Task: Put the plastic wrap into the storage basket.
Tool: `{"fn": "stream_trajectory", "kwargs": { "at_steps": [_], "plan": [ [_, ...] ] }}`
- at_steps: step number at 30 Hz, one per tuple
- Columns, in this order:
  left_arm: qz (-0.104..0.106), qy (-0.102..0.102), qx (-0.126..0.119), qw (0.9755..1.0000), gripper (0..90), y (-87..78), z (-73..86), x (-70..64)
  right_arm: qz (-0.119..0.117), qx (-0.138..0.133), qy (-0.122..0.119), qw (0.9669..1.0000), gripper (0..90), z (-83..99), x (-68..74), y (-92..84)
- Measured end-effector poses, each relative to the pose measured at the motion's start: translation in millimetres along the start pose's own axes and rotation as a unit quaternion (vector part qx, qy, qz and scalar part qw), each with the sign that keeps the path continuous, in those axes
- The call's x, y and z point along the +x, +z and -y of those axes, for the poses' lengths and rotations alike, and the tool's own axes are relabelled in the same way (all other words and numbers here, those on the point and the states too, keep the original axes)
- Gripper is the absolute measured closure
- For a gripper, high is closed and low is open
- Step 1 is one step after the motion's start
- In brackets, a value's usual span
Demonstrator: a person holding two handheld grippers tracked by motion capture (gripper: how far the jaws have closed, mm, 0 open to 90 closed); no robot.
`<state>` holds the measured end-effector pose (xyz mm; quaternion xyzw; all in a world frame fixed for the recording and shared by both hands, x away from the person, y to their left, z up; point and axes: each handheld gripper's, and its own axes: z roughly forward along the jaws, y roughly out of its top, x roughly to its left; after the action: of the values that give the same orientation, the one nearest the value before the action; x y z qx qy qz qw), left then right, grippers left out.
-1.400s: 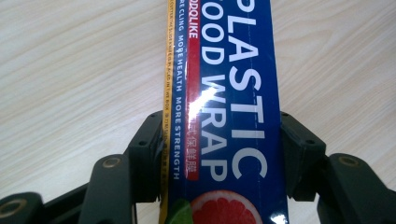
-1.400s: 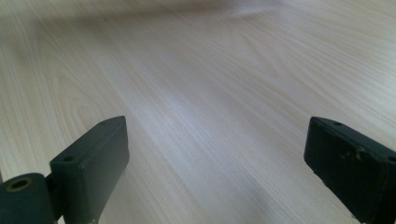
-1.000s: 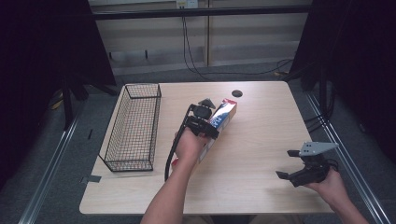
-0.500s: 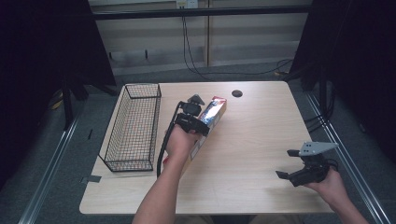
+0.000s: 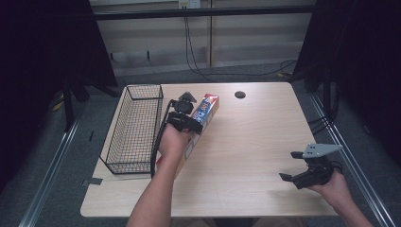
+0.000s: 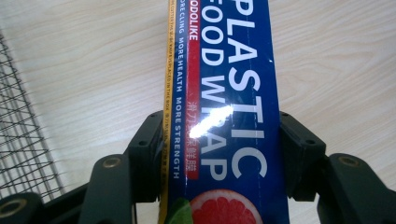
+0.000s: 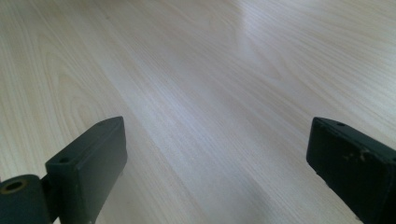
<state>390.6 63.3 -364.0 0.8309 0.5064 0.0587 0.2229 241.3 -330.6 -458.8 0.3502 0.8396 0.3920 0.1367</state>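
The plastic wrap box point(image 6: 224, 116) is deep blue with white lettering, a red stripe, a yellow edge and a pink grapefruit slice. The wire basket point(image 5: 135, 127) is black mesh. The table point(image 5: 255, 142) is pale wood grain. Both grippers' jaws are matt black.

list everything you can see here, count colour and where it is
plastic wrap box: one, blue with white lettering and a yellow edge, held between the left gripper's jaws, beside the basket
wire basket: one, black, left part of the table
table: one, light wood grain, under everything
round hole cover: one, black, far edge of the table
cables: a few, black, on the floor and wall behind the table
left gripper: one, black, shut on the plastic wrap box
right gripper: one, black with a grey plate on top, jaws open, near right corner of the table
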Motion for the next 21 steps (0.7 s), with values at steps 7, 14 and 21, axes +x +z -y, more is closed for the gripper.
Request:
{"fn": "stream_trajectory", "kwargs": {
  "at_steps": [7, 14, 21],
  "plan": [
    [-0.007, -0.005, 0.0, 1.0, 43.0, -6.1, 1.3, 8.1, -0.001, 0.001, 0.0, 1.0, 4.9, -0.1, 0.3, 0.5],
    [-0.016, -0.013, -0.006, 0.9998, 43.0, -11.5, 2.6, 13.5, -0.003, -0.001, 0.001, 1.0, 5.0, -0.1, 0.3, 0.7],
    [-0.021, -0.018, -0.01, 0.9996, 43.1, -18.0, 3.6, 20.5, -0.005, -0.003, 0.001, 1.0, 5.0, -0.3, 0.3, 0.9]
  ]
}}
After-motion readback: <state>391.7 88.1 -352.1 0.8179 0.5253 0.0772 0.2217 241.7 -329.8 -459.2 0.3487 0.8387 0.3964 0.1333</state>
